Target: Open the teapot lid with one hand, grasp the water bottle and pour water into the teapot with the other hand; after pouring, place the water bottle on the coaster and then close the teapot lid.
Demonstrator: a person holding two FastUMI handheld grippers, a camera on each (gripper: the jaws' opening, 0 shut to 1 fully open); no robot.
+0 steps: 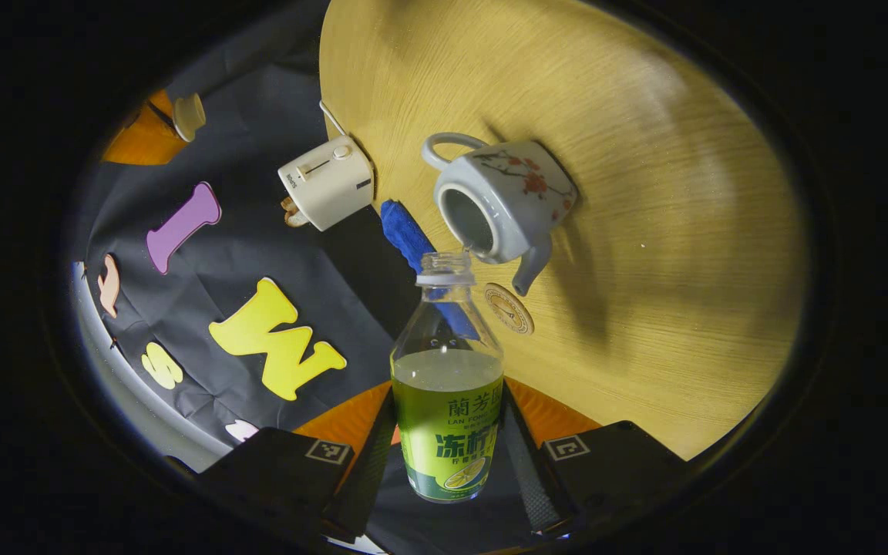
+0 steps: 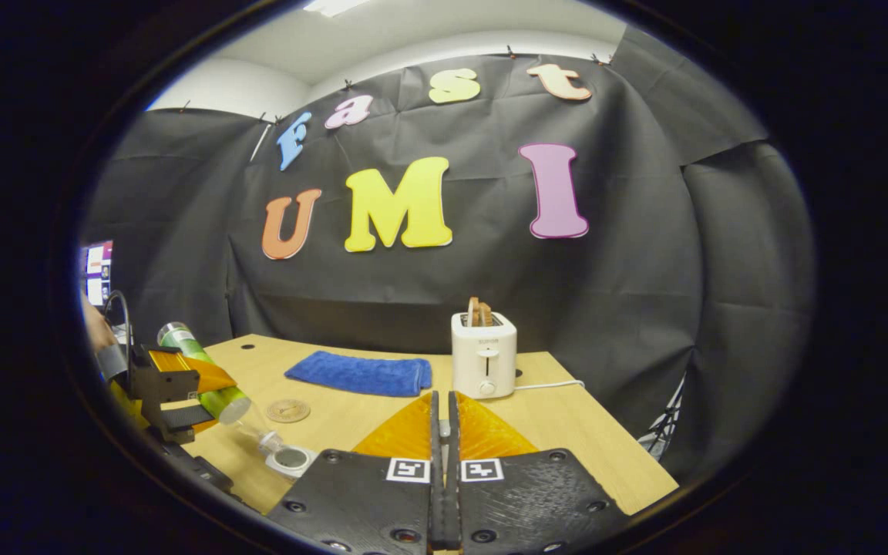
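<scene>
My left gripper [image 1: 448, 462] is shut on the water bottle [image 1: 448, 416], a clear bottle with a green label, no cap and about half full. The bottle is tipped, its mouth right at the rim of the lidless white teapot [image 1: 506, 196] with a red flower print. A round wooden coaster [image 1: 509, 308] lies beside the spout. In the right gripper view the tilted bottle [image 2: 205, 370] points down at the teapot's opening [image 2: 291, 458], with the coaster [image 2: 288, 410] behind it. My right gripper [image 2: 444, 462] is held above the table, fingers nearly together on a pale sliver, the lid's knob; the lid itself is hidden.
A blue towel [image 2: 359, 372] lies flat at the back of the wooden table [image 2: 567, 432]. A white toaster [image 2: 484, 362] with toast in it stands to its right, its cord trailing to the table's edge. A hand [image 2: 93, 327] holds the left gripper at the far left.
</scene>
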